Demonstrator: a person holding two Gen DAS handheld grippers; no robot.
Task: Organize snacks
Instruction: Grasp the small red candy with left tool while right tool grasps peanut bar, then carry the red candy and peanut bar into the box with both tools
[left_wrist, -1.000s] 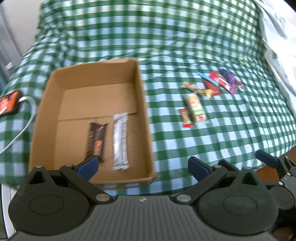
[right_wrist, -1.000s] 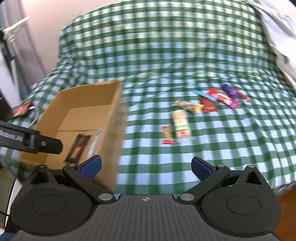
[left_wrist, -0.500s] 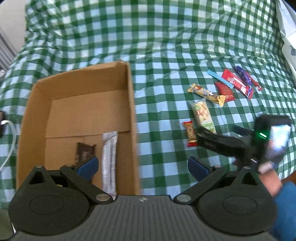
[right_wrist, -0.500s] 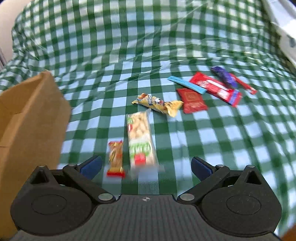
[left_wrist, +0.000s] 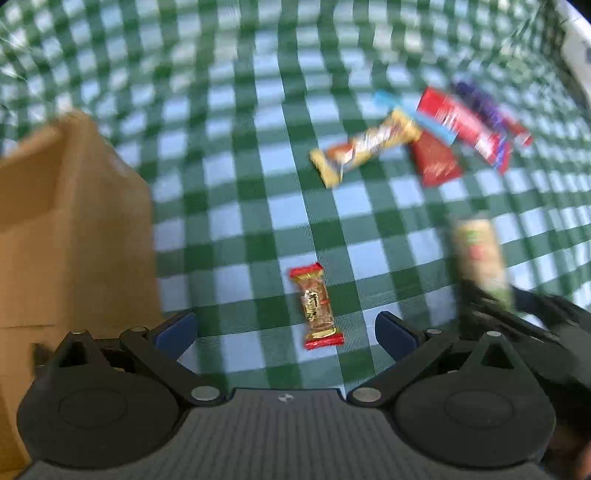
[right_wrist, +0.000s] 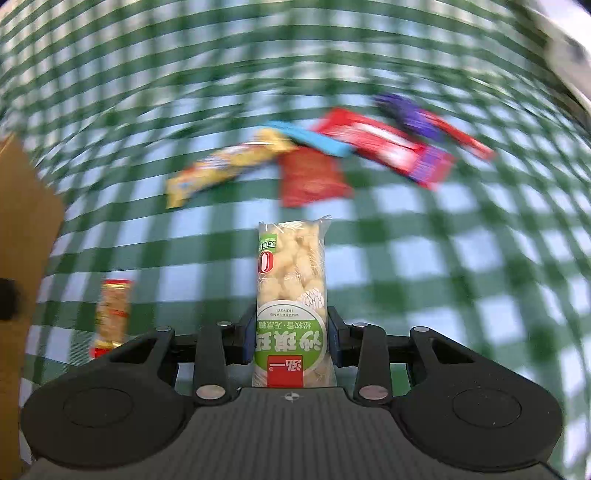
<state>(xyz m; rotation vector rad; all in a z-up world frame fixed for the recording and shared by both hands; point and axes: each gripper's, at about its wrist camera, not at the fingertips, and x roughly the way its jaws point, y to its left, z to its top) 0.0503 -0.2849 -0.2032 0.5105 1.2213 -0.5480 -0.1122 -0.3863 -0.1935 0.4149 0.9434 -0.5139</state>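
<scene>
Snacks lie scattered on a green-and-white checked cloth (left_wrist: 236, 206) that fills both views. At the left edge stands a brown cardboard box (left_wrist: 74, 229), its near corner beside the left gripper (left_wrist: 284, 328). That claw hangs released, its blue pads spread wide on either side of a small red-and-gold candy bar (left_wrist: 317, 306) lying flat on the cloth, not touching it. The right gripper (right_wrist: 290, 339) has just been closing and now grasps a long pale puffed-rice bar (right_wrist: 290, 295) with a green label, pads pressed against both sides. Farther back, blurred, sit a yellow bar (right_wrist: 225, 166), a red packet (right_wrist: 310, 177), a blue stick (right_wrist: 317, 142), a long red wrapper (right_wrist: 384, 147) and a purple one (right_wrist: 406, 110).
</scene>
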